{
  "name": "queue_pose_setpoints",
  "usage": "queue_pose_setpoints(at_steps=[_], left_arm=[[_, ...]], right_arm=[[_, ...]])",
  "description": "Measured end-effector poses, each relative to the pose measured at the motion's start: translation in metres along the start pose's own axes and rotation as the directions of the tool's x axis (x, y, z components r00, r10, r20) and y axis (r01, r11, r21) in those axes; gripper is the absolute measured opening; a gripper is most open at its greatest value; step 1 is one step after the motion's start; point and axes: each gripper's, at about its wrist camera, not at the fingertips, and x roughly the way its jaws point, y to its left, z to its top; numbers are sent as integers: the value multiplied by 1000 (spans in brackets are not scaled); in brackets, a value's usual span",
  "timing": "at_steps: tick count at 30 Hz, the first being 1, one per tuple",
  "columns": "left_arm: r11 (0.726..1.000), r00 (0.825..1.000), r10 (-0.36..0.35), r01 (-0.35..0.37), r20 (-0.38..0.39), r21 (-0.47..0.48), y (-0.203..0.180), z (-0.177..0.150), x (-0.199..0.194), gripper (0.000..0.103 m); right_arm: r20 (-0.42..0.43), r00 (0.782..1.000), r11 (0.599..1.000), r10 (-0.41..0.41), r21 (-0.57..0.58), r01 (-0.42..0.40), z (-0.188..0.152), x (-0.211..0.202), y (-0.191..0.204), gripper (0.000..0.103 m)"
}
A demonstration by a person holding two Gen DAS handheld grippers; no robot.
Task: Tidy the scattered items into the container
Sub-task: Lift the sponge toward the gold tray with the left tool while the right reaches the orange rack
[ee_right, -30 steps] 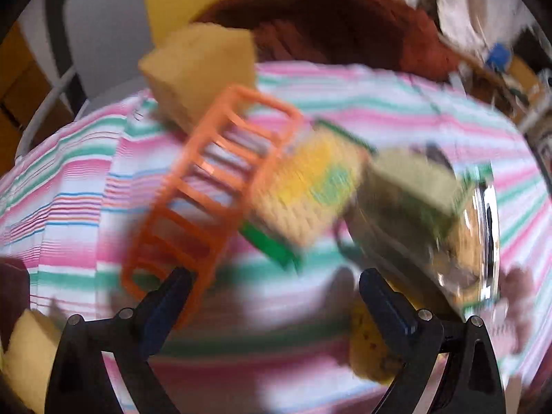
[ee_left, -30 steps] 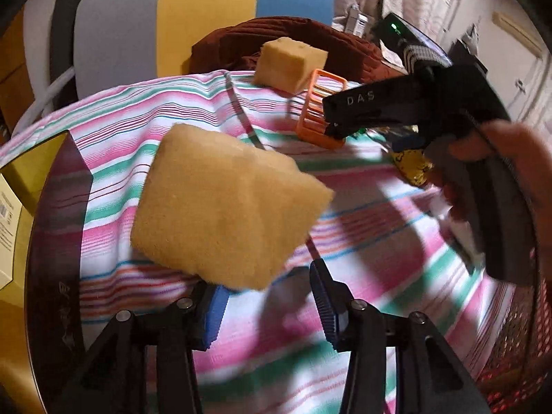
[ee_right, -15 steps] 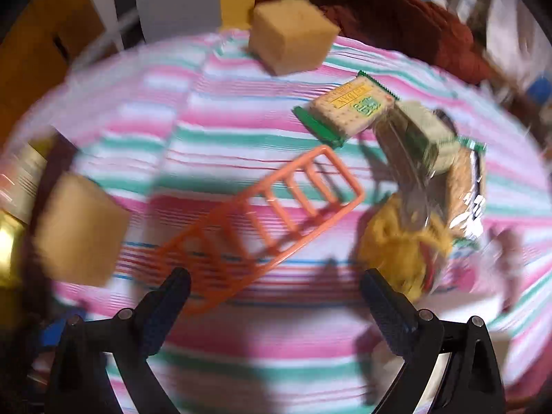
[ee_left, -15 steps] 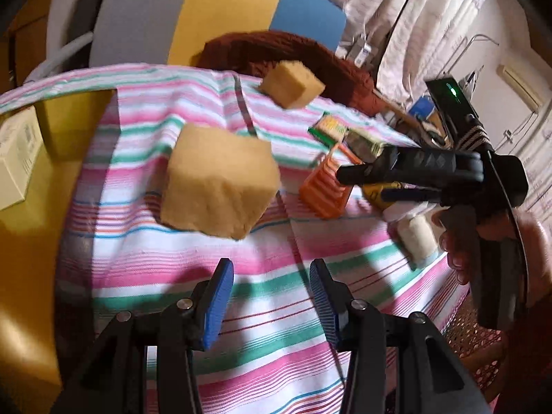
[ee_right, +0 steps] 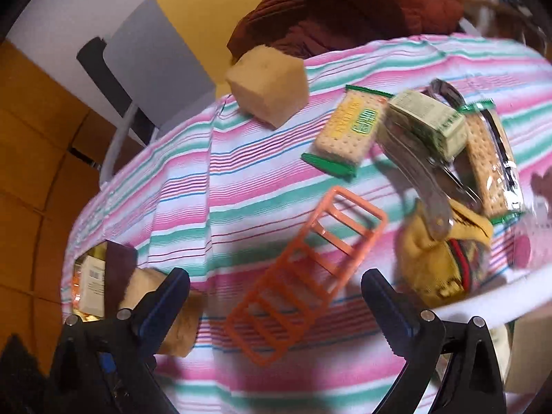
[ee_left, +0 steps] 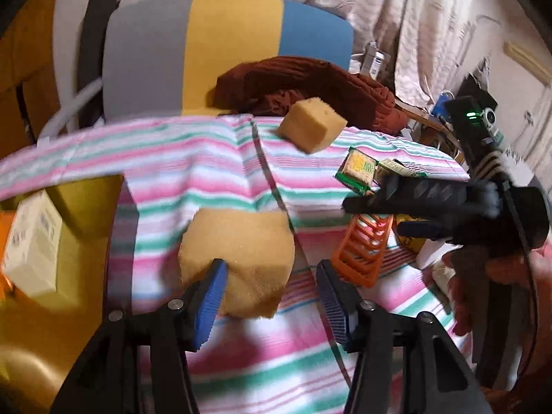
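Left wrist view: left gripper (ee_left: 272,288), jaws opening; large yellow sponge block (ee_left: 238,258) sits betw. them, left pad against it, right pad clear, so not clamped. Container (ee_left: 69,310) w/ yellow interior at far left, holding a pale box (ee_left: 32,241). Striped cloth (ee_left: 207,172) covers the table. Second sponge cube (ee_left: 312,124) at far edge, next to a dark red garment (ee_left: 303,82). Orange plastic rack (ee_left: 365,246) to the right, under the right gripper (ee_left: 376,212), held by a hand (ee_left: 496,276); its jaws appear apart.

Right wrist view: right gripper (ee_right: 276,296), jaws wide, nothing clamped; rack (ee_right: 307,272) lies on cloth beyond the fingertips. Cracker packs (ee_right: 348,127), green-labelled carton (ee_right: 426,120), metal pliers-like tool (ee_right: 427,186), yellow pouch (ee_right: 438,262) clustered right. Sponge block (ee_right: 162,307) and container (ee_right: 89,276) at lower left.
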Motion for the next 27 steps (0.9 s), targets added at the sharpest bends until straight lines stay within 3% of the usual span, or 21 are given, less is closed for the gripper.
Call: queue_pose_setpoints(at_steps=[3,6,9,11,16,20,27], left_arm=[[1000,1000,-10,10,1,24,-5,2,2,61],[1000,1000,-22,22,-3,22,-7,1,1,61],[999,1000,-26,26,-17,-19,-3,-7,-6,61],[997,999,-27,25,-22,-67,3,-14,-12,62],[997,998,58,-61,-40,-57,6,-7,-7,63],[996,994,86,-89,-73,-28,7,3,9,78],[984,981,175,-176,-79,-1,13,1,20,89]], right_arm=[[-14,994,993,-104,-63,103,-1,13,7,101],[-16,974,966,-227,-128,223,-4,20,8,93],[-8,959,944,-285,-175,279,-7,20,6,75],[-7,959,942,-283,-189,277,-8,19,7,66],[-27,964,946,-264,-203,254,-9,24,11,62],[-38,969,953,-245,-192,234,-12,25,12,62],[-43,980,964,-195,-194,183,-14,21,15,62]])
